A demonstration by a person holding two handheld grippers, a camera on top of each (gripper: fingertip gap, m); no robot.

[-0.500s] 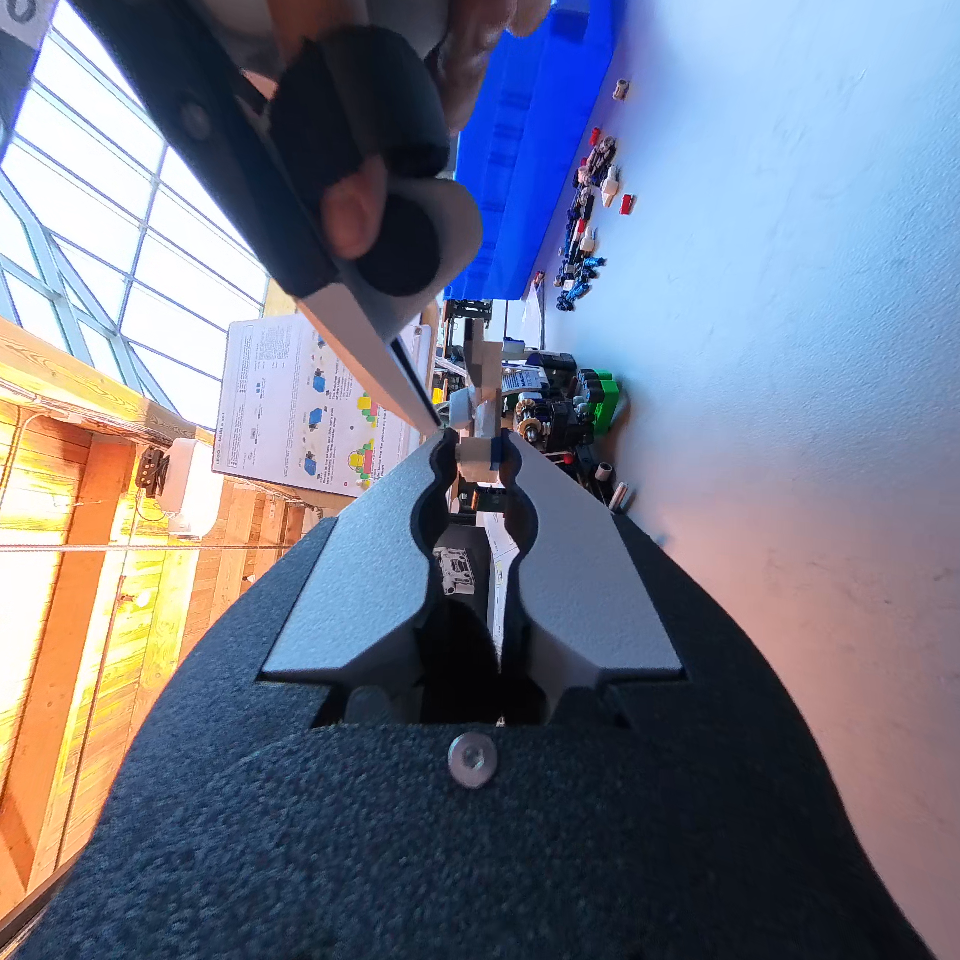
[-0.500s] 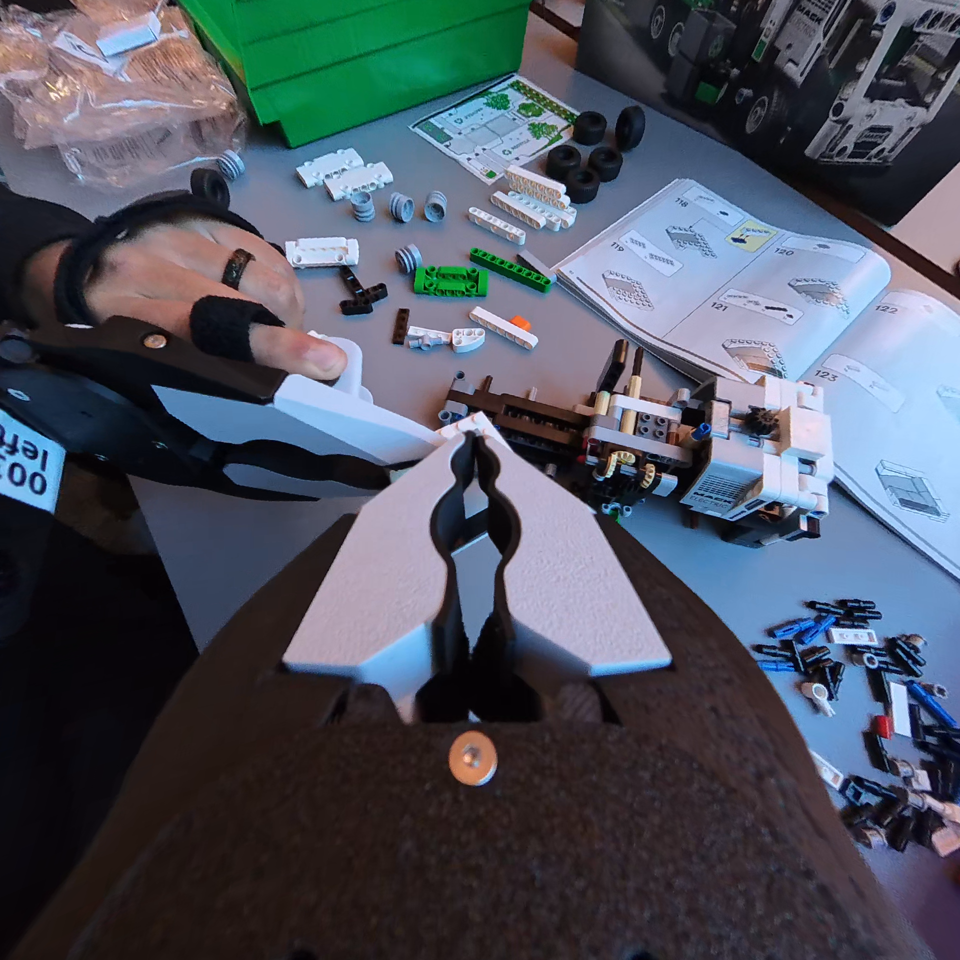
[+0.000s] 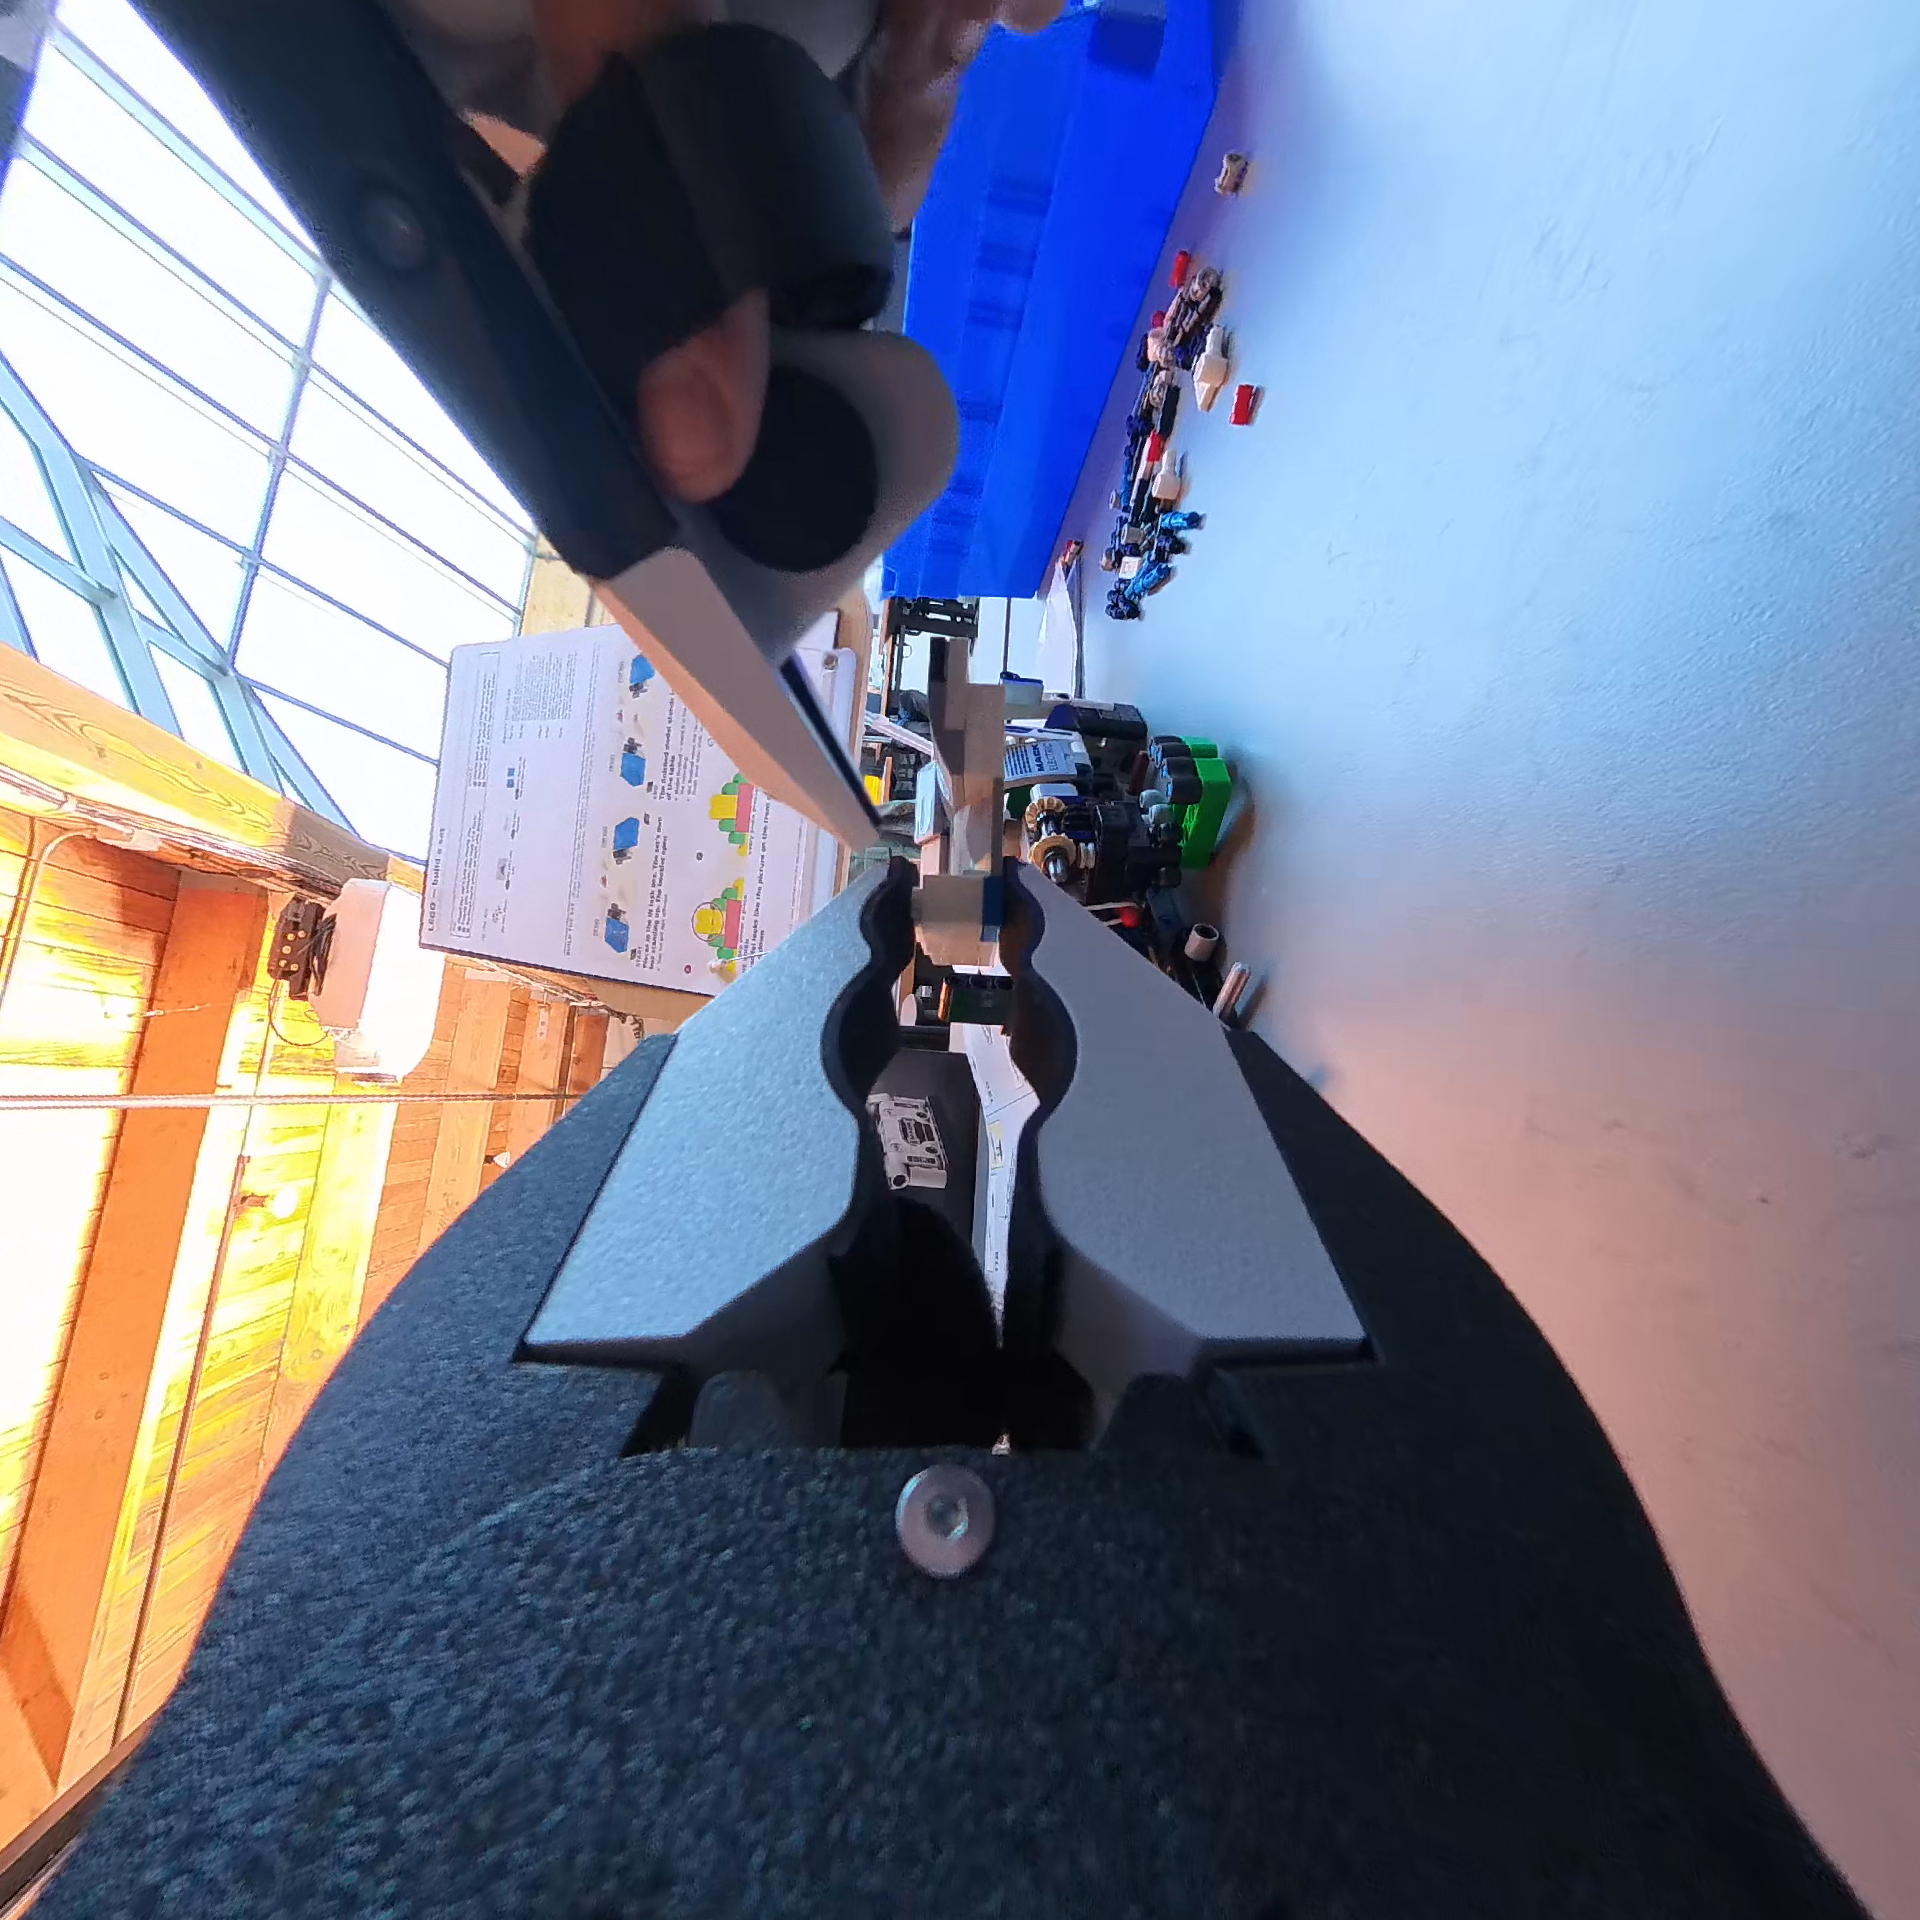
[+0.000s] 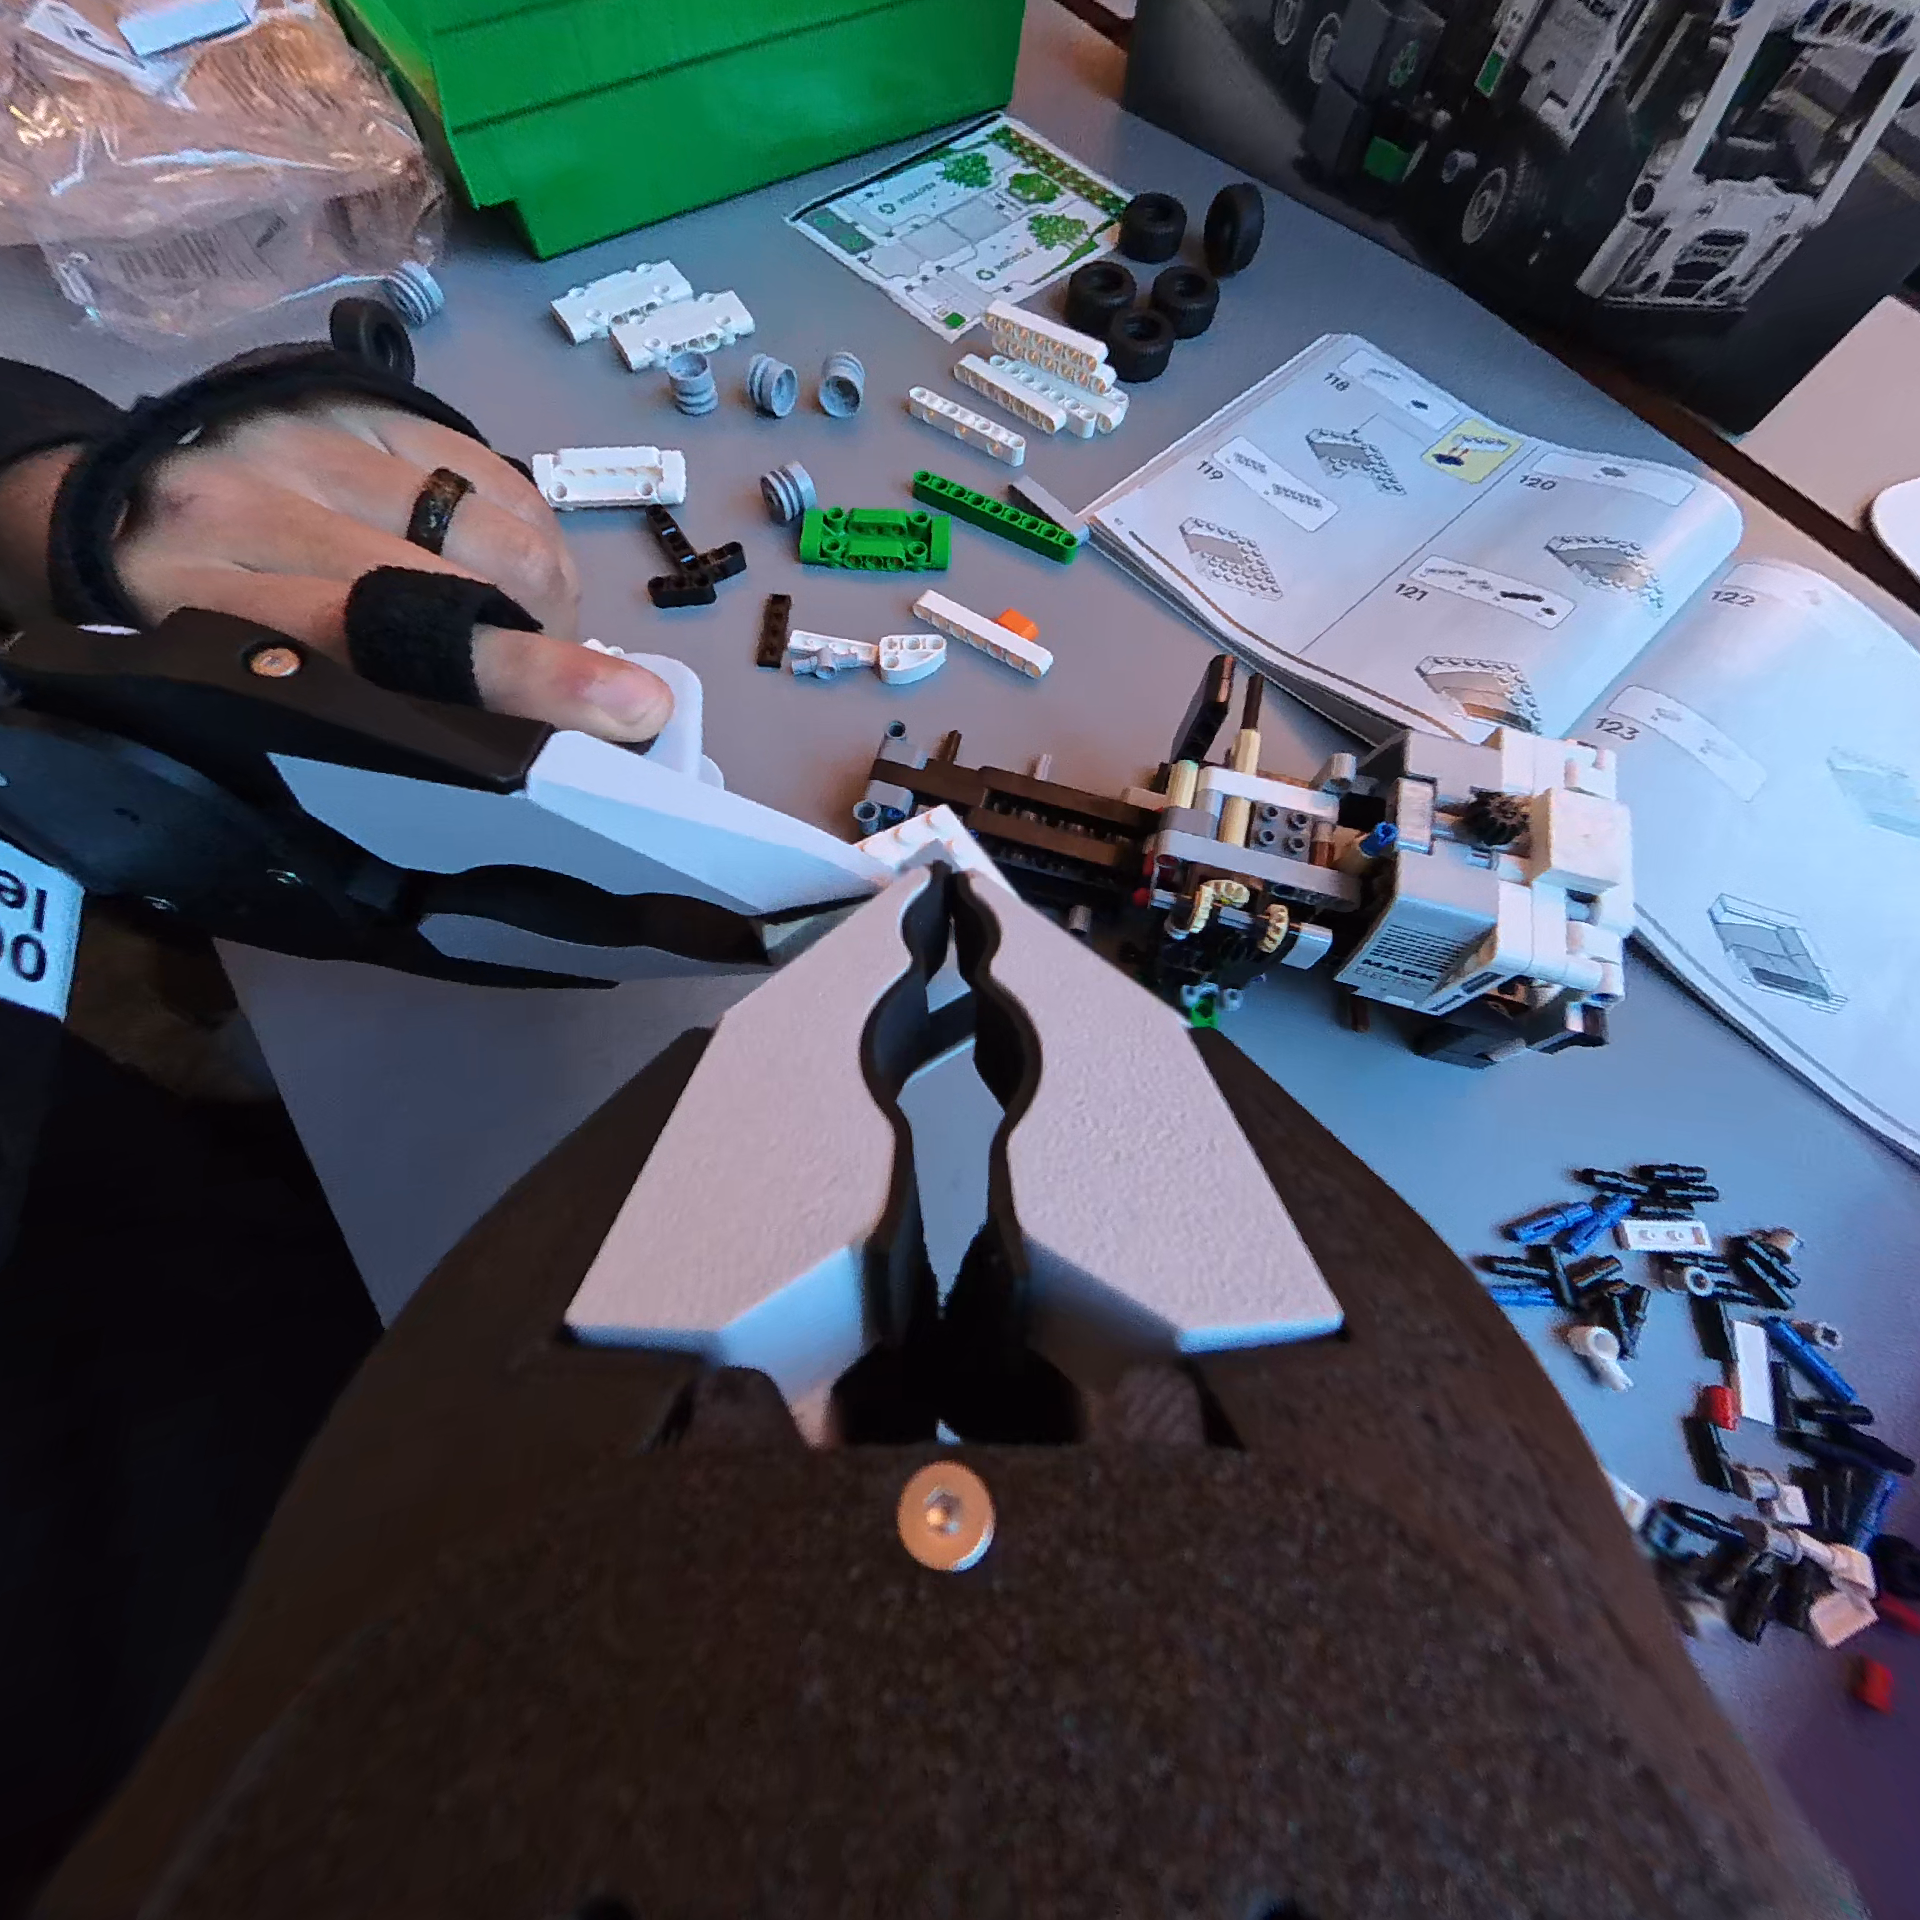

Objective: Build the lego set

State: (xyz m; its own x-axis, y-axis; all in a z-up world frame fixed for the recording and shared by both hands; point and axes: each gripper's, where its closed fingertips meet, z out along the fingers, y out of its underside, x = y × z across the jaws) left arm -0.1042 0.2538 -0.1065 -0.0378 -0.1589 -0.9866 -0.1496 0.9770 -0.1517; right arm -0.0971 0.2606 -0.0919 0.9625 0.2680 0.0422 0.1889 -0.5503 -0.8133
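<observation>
My L claw (image 3: 958, 914) pinches a white piece (image 3: 951, 920) at its tips. R claw (image 4: 948, 883) is pressed together, tips touching that piece. Truck (image 4: 1351, 883) sits on table (image 4: 520, 1039) just beyond R claw.

Far to my left a crumpled clear plastic bag (image 4: 197, 156) lies on the grey table (image 4: 436, 1049), next to a green bin (image 4: 707, 104). In my left wrist view a blue bin (image 3: 1039, 312) sits on the table, with a wooden wall (image 3: 156, 1143) and a big window (image 3: 208, 436) behind.
</observation>
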